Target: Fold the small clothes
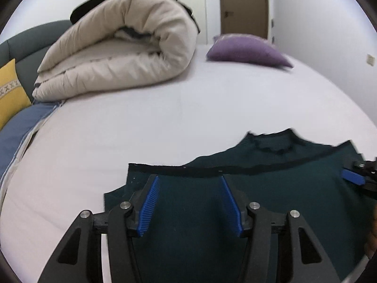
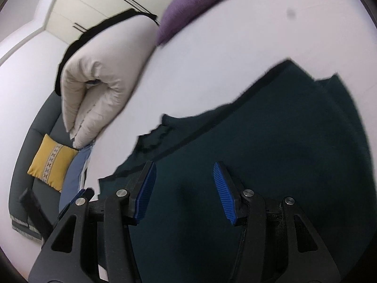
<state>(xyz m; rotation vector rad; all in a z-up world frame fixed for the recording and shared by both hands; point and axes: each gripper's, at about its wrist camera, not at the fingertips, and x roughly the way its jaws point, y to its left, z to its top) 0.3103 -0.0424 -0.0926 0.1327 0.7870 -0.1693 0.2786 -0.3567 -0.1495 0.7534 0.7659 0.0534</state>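
A dark green garment with black trim (image 1: 271, 179) lies flat on the white bed sheet (image 1: 165, 122); its neck opening points away from me. My left gripper (image 1: 189, 179) is open, its blue pads hovering over the garment's left part near the black hem. My right gripper (image 2: 185, 167) is open above the same garment (image 2: 271, 153), fingers apart with cloth showing between them. The right gripper's blue fingertip also shows at the right edge of the left wrist view (image 1: 353, 176).
A rolled beige duvet (image 1: 122, 49) lies at the back left of the bed. A purple cushion (image 1: 247, 49) sits at the back right. A yellow cushion (image 1: 9, 92) leans on the grey-green headboard at left. A door and wardrobe stand behind.
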